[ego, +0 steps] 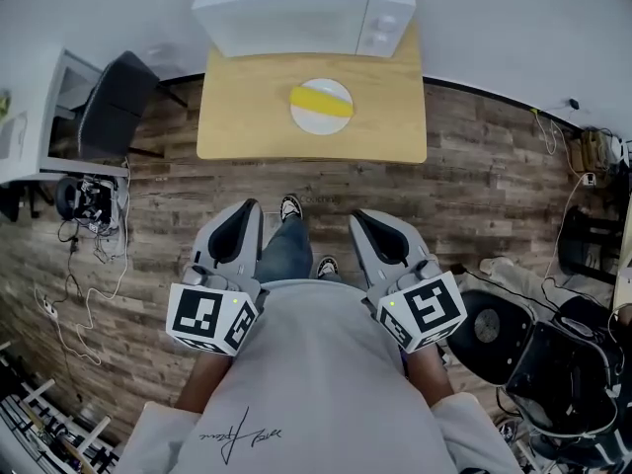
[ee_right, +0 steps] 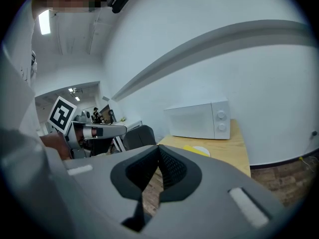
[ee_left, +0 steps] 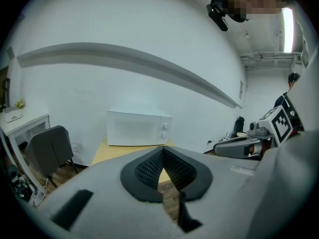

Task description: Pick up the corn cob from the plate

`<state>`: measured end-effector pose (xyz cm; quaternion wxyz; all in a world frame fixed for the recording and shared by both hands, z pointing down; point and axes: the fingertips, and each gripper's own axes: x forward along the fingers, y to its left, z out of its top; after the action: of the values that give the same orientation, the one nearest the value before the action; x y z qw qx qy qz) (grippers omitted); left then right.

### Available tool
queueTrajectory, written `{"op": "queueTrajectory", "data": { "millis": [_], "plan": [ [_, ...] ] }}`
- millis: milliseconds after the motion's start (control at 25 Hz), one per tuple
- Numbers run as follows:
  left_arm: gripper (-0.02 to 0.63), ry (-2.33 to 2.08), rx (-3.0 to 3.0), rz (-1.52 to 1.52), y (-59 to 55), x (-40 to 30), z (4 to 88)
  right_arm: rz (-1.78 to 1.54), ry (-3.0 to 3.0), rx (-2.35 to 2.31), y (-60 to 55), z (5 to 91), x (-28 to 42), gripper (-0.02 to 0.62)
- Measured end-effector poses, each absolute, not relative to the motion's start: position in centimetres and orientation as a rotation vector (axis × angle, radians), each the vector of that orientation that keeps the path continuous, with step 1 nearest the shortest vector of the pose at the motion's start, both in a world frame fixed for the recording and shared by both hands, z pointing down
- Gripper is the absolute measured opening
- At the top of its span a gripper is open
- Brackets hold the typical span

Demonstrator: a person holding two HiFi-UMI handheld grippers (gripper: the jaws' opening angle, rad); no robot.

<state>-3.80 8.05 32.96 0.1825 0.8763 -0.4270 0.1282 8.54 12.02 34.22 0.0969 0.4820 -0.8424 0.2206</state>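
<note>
A yellow corn cob (ego: pixel 321 100) lies across a white plate (ego: pixel 318 120) on a light wooden table (ego: pixel 247 117), in front of a white microwave (ego: pixel 296 8). I stand back from the table with both grippers held over the floor, well short of the plate. My left gripper (ego: pixel 246 211) and right gripper (ego: pixel 364 218) both point toward the table, jaws shut and empty. In the right gripper view the corn cob (ee_right: pixel 191 149) and plate (ee_right: pixel 204 152) show small beyond the shut jaw tips (ee_right: pixel 158 151). From the left gripper (ee_left: pixel 163 151) the plate is hidden.
A dark chair (ego: pixel 114 107) and a white desk stand left of the table. Cables (ego: pixel 89 265) trail over the wood floor at left. Black stools and gear (ego: pixel 538 358) crowd the right. My shoes (ego: pixel 291 208) are near the table's front edge.
</note>
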Motion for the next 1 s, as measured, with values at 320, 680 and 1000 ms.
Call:
{"op": "queueTrajectory", "data": {
  "millis": [320,680,1000],
  "plan": [
    [-0.006,-1.144,2.515,0.355,2.1,-4.4,32.2,0.636,-2.465,1.485,6.3,33.4,7.7,0.014],
    [-0.006,-1.077,2.567,0.336,-2.7,-5.6,31.2,0.647,-2.419,1.574,1.8,32.9,7.1,0.014],
    [-0.006,-0.999,2.612,0.343,-4.4,-6.7,31.5,0.624,-2.394,1.634,-0.6,32.1,6.0,0.014]
  ]
}}
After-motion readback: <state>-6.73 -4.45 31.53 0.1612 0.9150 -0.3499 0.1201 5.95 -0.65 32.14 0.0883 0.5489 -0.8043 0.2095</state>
